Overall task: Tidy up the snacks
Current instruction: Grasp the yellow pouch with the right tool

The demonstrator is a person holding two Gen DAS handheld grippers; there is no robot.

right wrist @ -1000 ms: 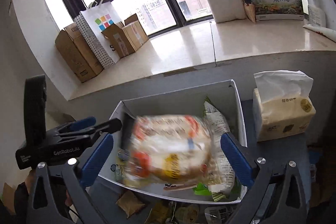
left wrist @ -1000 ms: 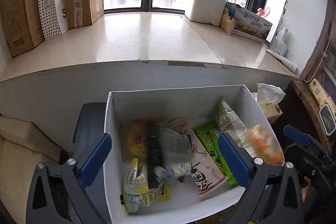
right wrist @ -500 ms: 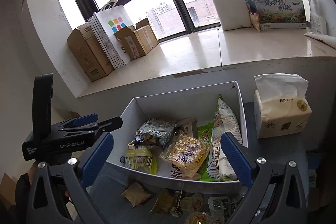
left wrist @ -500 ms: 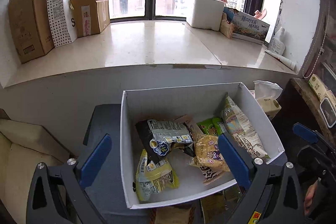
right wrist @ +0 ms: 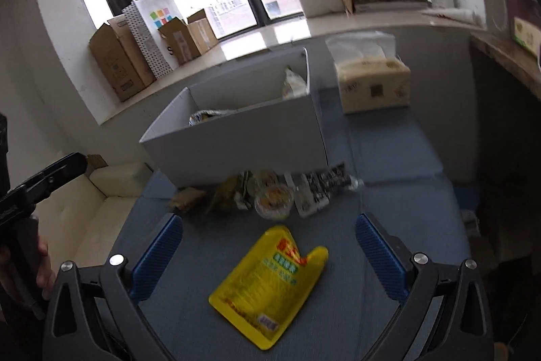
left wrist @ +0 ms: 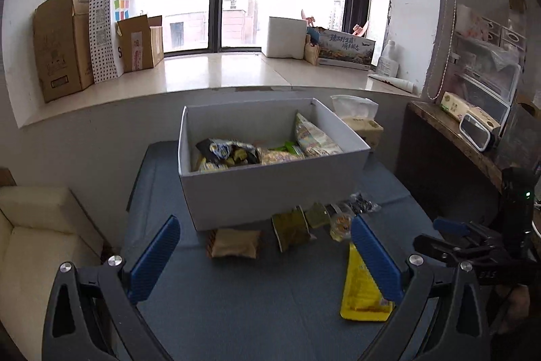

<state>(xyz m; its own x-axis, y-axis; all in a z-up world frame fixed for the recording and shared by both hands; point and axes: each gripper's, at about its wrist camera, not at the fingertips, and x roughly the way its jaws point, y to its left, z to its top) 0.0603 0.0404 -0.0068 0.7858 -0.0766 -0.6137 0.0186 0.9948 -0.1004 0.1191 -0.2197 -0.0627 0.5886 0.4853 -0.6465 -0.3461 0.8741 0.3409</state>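
A white box (left wrist: pixel 270 188) (right wrist: pixel 243 144) stands on the blue table and holds several snack bags (left wrist: pixel 233 153). Loose snacks lie in front of it: a tan packet (left wrist: pixel 235 243), a green packet (left wrist: pixel 291 227), a round cup (right wrist: pixel 274 201) and a yellow pouch (right wrist: pixel 270 279) (left wrist: pixel 361 293). My left gripper (left wrist: pixel 267 259) is open and empty, back from the box. My right gripper (right wrist: pixel 268 259) is open and empty, with the yellow pouch between its fingers below it.
A tissue pack (right wrist: pixel 372 83) stands right of the box. A cream sofa (left wrist: pixel 40 242) is at the left. The windowsill behind carries cardboard boxes (left wrist: pixel 64 43) and a white box (left wrist: pixel 285 38). A wooden shelf (left wrist: pixel 456 137) is at the right.
Both grippers have let their snacks drop into the box, then pulled back and away from it. The loose snacks in front of the box have come into view.
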